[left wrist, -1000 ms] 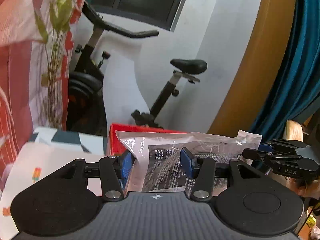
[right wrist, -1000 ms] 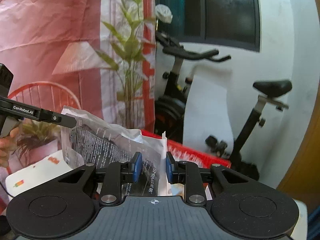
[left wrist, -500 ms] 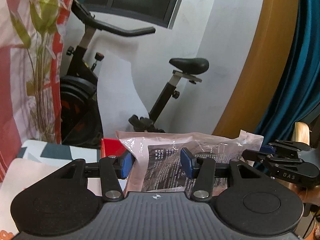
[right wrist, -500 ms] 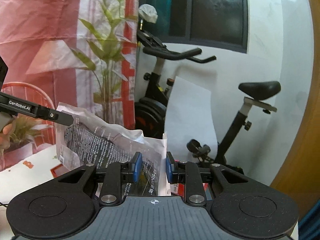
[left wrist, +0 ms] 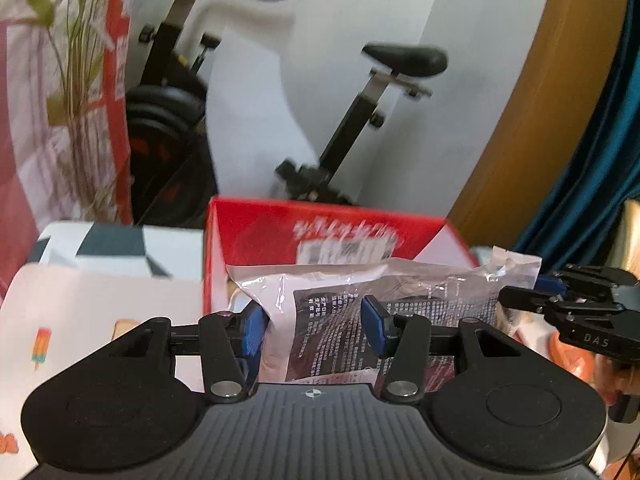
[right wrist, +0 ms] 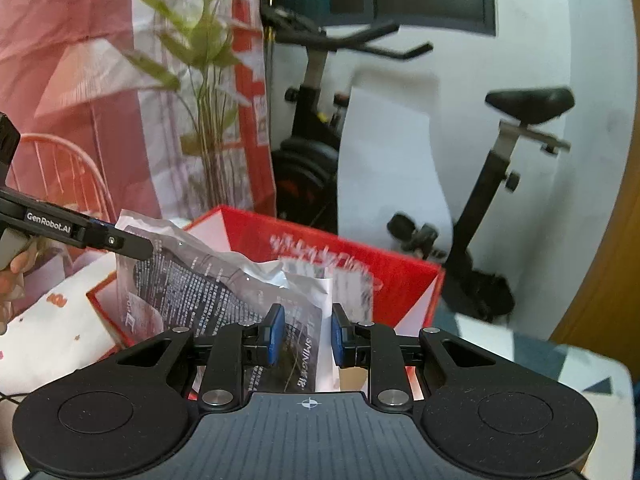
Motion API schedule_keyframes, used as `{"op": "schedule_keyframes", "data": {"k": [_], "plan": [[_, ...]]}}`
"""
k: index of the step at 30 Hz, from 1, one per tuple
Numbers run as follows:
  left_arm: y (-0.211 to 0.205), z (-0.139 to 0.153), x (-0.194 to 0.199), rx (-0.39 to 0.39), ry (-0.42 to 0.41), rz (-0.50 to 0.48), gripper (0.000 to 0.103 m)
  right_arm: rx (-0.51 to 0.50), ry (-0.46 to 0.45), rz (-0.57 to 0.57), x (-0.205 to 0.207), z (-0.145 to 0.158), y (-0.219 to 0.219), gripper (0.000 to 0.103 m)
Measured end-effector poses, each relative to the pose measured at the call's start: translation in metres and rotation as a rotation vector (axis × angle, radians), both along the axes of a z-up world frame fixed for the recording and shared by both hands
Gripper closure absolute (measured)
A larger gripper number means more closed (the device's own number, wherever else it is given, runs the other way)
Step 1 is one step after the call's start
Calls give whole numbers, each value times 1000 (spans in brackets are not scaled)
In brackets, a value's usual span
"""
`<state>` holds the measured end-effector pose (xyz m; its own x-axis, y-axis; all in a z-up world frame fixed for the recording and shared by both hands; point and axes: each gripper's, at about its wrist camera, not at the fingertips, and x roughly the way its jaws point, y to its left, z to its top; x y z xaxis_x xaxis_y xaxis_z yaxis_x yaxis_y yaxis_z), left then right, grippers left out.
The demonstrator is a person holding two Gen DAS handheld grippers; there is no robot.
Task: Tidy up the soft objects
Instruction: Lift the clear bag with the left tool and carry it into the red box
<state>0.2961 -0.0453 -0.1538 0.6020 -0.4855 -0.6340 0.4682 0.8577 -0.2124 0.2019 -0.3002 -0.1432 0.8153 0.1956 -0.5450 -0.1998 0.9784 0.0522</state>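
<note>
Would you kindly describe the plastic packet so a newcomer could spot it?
Find the exercise bike; before it stands an open red box. Held over the box between both tools is the plastic packet, the only crinkly clear bag with dark printed text.

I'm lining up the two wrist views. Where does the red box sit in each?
Left wrist: the red box sits at centre, behind the plastic packet held in the left hand-held gripper.
Right wrist: the red box sits at centre, behind the same packet.
Shared landmark: the exercise bike's black saddle.
</note>
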Motion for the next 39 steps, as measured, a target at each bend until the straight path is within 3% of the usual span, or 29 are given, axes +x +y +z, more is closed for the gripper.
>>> {"op": "schedule_keyframes", "data": {"k": [8, 16, 27, 35, 39], "plan": [[-18, -23, 11, 122, 96, 19, 50, 80, 132, -47, 23, -28, -4, 84], [-31, -37, 20, 200, 129, 24, 50, 21, 205, -64, 44, -46, 2, 84], [-26, -40, 28, 158, 145, 15, 50, -125, 301, -54, 78, -51, 17, 84], [-13, -21, 20, 148, 50, 56, 50, -144, 356, -69, 93, -65, 16, 84], [-11, -16, 20, 140, 24, 68, 51, -206, 391, -64, 101, -71, 25, 84]]}}
